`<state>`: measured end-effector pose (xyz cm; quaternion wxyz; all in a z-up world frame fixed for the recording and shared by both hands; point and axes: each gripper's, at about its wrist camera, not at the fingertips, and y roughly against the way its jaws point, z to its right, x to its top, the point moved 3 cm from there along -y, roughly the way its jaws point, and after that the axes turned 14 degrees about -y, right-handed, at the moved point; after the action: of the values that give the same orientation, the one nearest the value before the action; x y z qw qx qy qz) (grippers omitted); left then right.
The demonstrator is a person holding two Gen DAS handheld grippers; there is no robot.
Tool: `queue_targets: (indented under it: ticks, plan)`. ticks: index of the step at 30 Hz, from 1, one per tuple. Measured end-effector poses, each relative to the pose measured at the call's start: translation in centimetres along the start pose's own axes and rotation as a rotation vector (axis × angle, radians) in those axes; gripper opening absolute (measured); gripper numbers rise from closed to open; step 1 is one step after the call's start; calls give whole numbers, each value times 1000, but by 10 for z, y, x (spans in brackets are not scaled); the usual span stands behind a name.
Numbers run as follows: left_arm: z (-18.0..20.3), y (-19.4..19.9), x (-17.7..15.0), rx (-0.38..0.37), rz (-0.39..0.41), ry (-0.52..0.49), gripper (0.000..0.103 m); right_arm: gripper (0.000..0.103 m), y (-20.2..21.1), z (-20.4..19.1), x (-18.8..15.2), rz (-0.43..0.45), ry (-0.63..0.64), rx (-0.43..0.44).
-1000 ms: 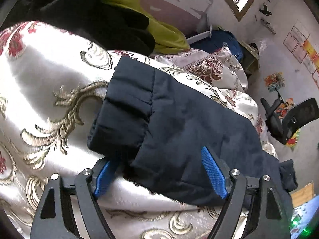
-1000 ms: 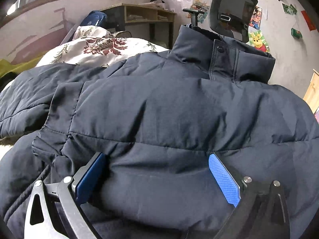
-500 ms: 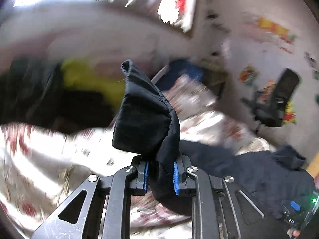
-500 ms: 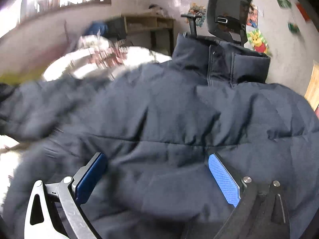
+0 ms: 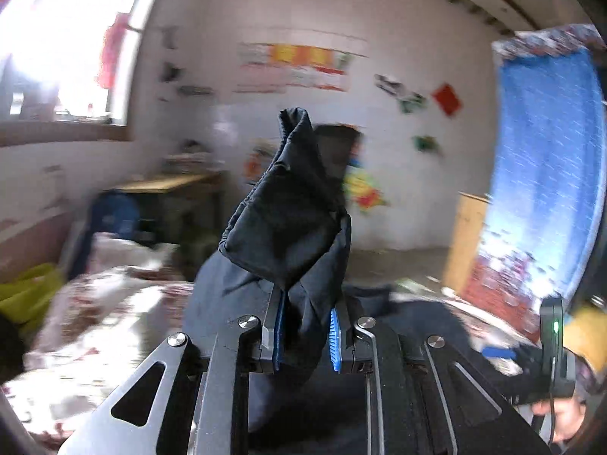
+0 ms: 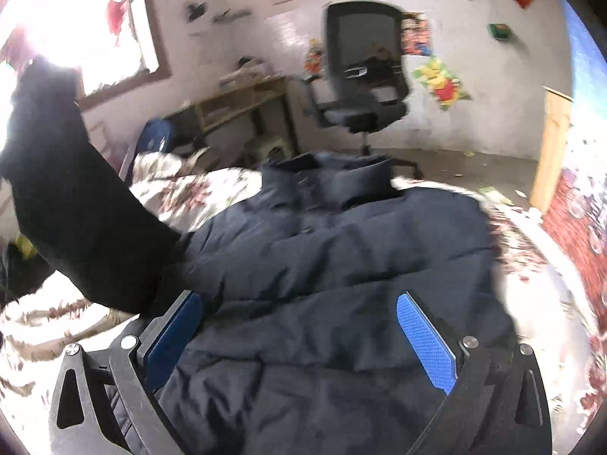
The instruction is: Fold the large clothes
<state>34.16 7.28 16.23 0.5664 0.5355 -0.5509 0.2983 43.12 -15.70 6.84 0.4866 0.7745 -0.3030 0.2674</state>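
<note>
A dark navy puffer jacket [image 6: 341, 265] lies spread on a bed with a floral cover [image 6: 212, 189], collar at the far end. My left gripper [image 5: 305, 335] is shut on the jacket's sleeve cuff [image 5: 292, 208] and holds it up in the air; the lifted sleeve [image 6: 76, 208] shows at the left of the right wrist view. My right gripper [image 6: 299, 333] is open, its blue pads either side of the jacket's body near the hem, resting over the fabric.
A black office chair [image 6: 364, 76] and a wooden desk [image 6: 242, 102] stand beyond the bed. A yellow-green garment [image 5: 26, 292] lies at the left. A blue hanging cloth [image 5: 546, 174] is at the right. A window [image 5: 57, 38] is at the left.
My left gripper shut on the sleeve cuff and lifted it off the bed, swinging up and right. My right gripper stayed open over the jacket and tilted up a little.
</note>
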Motion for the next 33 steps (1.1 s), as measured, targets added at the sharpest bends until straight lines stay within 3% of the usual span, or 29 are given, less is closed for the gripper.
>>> queue_targets:
  ticks: [4, 8, 11, 14, 19, 23, 25, 29, 32, 33]
  plan:
    - [61, -50, -6, -159, -61, -11, 15, 103, 26, 42, 14, 28, -81, -48]
    - [119, -108, -29, -317, -194, -19, 15, 103, 39, 93, 21, 21, -215, -57]
    - [142, -131, -53, -375, -275, -37, 15, 103, 37, 119, 23, 17, -280, -61]
    - [165, -155, -82, -410, -372, -69, 15, 103, 32, 141, 20, -6, -348, -11]
    - [173, -162, -107, -465, -426, -119, 17, 103, 12, 143, 10, -63, -362, 51]
    - [167, -154, -119, -523, -449, -125, 30, 103, -17, 135, 4, -141, -369, 125]
    - [163, -150, -121, -534, -458, -123, 49, 103, -30, 132, 0, -177, -383, 162]
    - [153, -136, -122, -533, -437, -121, 53, 103, -48, 131, -11, -222, -448, 229]
    - [142, -129, -123, -497, -432, -107, 59, 103, -54, 131, -24, -252, -458, 194]
    - [135, -126, -123, -475, -426, -86, 68, 103, -55, 133, -26, -256, -454, 177]
